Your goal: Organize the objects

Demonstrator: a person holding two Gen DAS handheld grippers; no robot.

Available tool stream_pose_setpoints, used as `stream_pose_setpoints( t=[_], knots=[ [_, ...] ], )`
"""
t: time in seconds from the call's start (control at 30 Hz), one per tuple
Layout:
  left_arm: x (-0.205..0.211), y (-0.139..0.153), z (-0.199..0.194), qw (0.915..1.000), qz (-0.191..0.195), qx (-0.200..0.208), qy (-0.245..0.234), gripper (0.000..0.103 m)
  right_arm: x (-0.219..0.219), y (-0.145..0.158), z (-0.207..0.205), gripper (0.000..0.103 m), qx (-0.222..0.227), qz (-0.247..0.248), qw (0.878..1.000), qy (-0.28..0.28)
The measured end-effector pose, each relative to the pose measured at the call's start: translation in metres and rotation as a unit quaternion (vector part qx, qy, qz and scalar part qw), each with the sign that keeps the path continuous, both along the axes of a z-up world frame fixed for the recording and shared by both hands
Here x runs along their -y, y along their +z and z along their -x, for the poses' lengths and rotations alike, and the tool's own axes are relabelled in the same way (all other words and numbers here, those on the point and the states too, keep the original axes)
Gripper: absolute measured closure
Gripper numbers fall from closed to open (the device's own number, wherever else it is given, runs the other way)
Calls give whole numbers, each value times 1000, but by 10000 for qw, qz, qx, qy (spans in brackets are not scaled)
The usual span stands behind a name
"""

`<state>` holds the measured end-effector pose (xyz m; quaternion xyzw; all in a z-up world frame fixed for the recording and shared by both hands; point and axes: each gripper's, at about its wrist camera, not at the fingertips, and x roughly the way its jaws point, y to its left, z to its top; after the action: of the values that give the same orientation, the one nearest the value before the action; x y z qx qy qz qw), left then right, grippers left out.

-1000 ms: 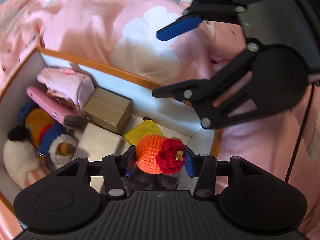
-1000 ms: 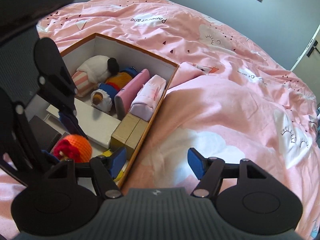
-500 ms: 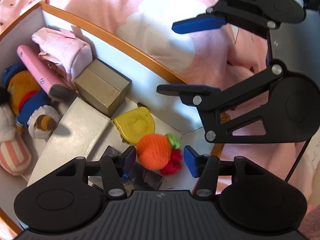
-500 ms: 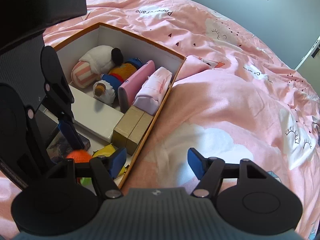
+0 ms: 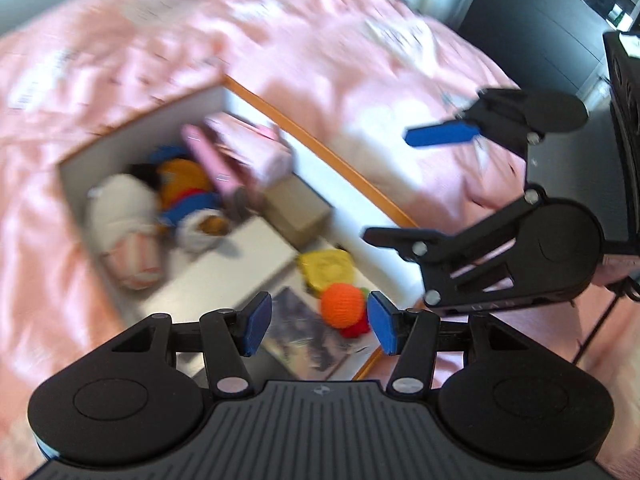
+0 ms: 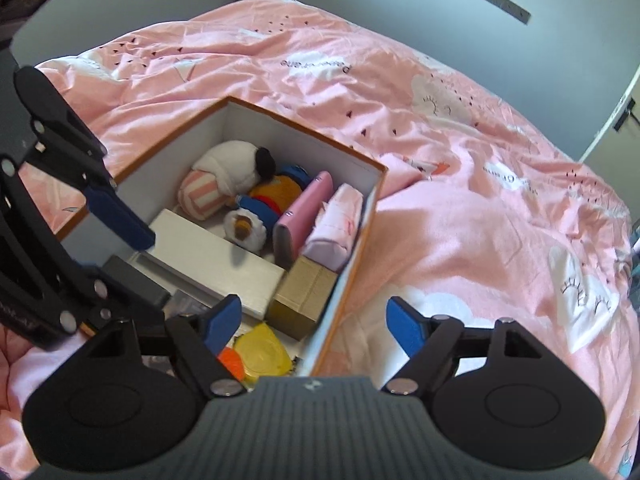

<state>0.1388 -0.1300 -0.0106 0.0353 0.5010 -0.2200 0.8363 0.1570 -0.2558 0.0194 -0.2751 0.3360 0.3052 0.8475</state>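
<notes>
Over the box [image 6: 344, 276], our left gripper [image 5: 318, 322] and right gripper [image 6: 314, 322] gape empty; the orange toy [image 5: 342, 310] could roll off the booklet [image 5: 304, 330].

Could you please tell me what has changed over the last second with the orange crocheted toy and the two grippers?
The left gripper let go of the orange crocheted toy, which now lies in the box beside the yellow item; the gripper opened and pulled back. The right gripper stayed open and empty, and the box's other contents kept their places.
</notes>
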Motion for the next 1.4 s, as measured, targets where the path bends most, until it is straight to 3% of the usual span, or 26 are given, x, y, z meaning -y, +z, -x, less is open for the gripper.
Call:
stream_pose_setpoints(
  t=[0.2,0.33,0.5,0.6,0.77,0.9,1.07,1.23,1.4],
  knots=[
    [-31,24,37,9948,-10,439,915,39,-15,15,40,21,233,-438,9987,79],
    [-41,36,64,9877,-255,776,1334,39,-28,21,67,17,357,-805,9960,-162],
    [-57,45,97,9733,-826,1554,1476,37,-40,22,104,14,210,-1608,9850,-588],
    [-64,47,110,9681,-927,1745,1542,35,-47,16,128,11,290,-1934,9769,-866],
    [-82,38,127,9582,-766,1865,2031,33,-50,6,158,4,455,-2128,9691,-1157],
    [-97,27,135,9543,-495,1779,2348,32,-56,-4,170,4,506,-2099,9678,-1293],
    [-104,13,146,9385,-683,2036,2704,30,-65,-13,179,4,875,-1957,9633,-1613],
    [-107,7,149,9325,-693,2088,2864,22,-64,-20,183,4,1064,-2033,9541,-1924],
    [-102,8,157,9254,-742,2411,2827,15,-61,-20,195,2,1441,-2139,9455,-1988]
  ],
)
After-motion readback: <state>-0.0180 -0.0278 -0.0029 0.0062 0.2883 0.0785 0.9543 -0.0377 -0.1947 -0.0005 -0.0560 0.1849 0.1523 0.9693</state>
